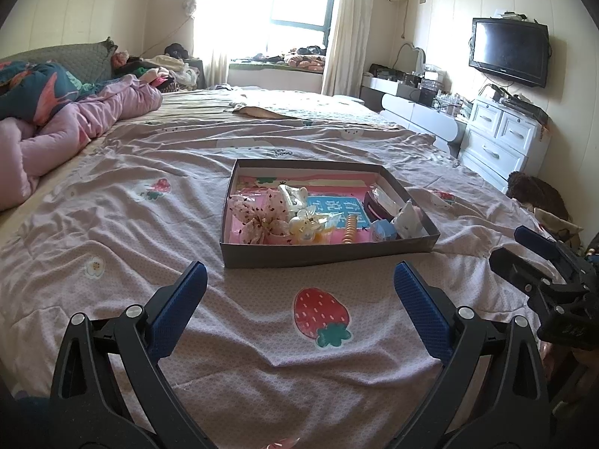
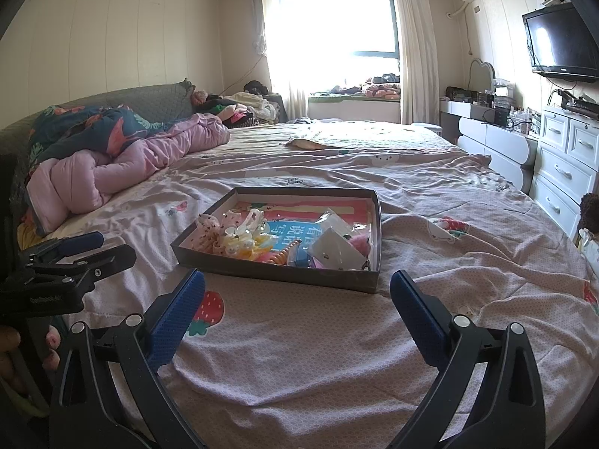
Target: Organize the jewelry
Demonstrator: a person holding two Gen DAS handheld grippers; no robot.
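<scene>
A shallow grey cardboard box (image 1: 329,252) (image 2: 277,275) lies on the bed, holding hair clips, a spotted scrunchie (image 1: 251,217) (image 2: 209,228), an orange spiral hair tie (image 1: 350,229) (image 2: 280,256), small plastic packets (image 2: 335,249) and a little blue box (image 1: 383,230). My left gripper (image 1: 299,280) hovers open over the sheet just in front of the box, with nothing between its blue pads. My right gripper (image 2: 297,286) is open too, near the box's front right corner. Each gripper shows at the edge of the other's view: the right gripper (image 1: 524,250), the left gripper (image 2: 93,247).
The bed sheet (image 1: 322,318) is pale pink with strawberry prints. A rumpled pink quilt (image 1: 75,123) is piled at the left. A white dresser (image 1: 501,142) and a wall TV (image 1: 511,50) stand at the right. A hand (image 2: 22,351) holds the left tool.
</scene>
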